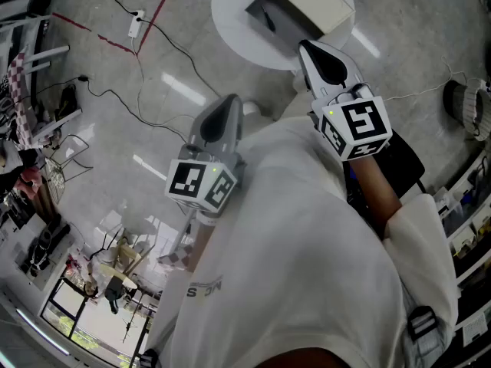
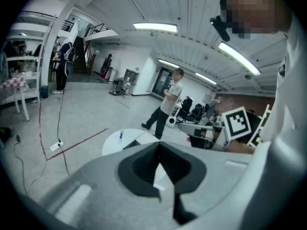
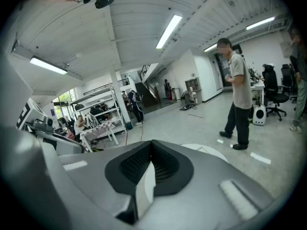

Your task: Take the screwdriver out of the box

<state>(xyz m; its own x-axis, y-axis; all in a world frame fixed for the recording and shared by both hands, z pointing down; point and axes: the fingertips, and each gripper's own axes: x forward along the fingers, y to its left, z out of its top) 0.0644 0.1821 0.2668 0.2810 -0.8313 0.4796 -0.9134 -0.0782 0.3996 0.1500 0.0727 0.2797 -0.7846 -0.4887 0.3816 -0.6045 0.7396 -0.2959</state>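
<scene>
An open box (image 1: 303, 6) stands on a round white table (image 1: 230, 14) at the top of the head view. A thin dark object (image 1: 266, 18) lies inside it; I cannot tell whether it is the screwdriver. Both grippers are held near the person's white shirt, short of the table. My left gripper (image 1: 229, 102) is shut with nothing in it, and it points at the table (image 2: 115, 143) from a distance. My right gripper (image 1: 308, 48) is shut and empty too, its tip near the table's near rim. The table's edge (image 3: 211, 152) shows behind its jaws.
Black cables, a white power strip (image 1: 136, 23) and a red tape line (image 1: 115, 44) run across the grey floor left of the table. Shelves and clutter (image 1: 31, 129) line the left side. A person (image 2: 169, 104) stands beyond the table, and office chairs (image 3: 276, 92) stand further back.
</scene>
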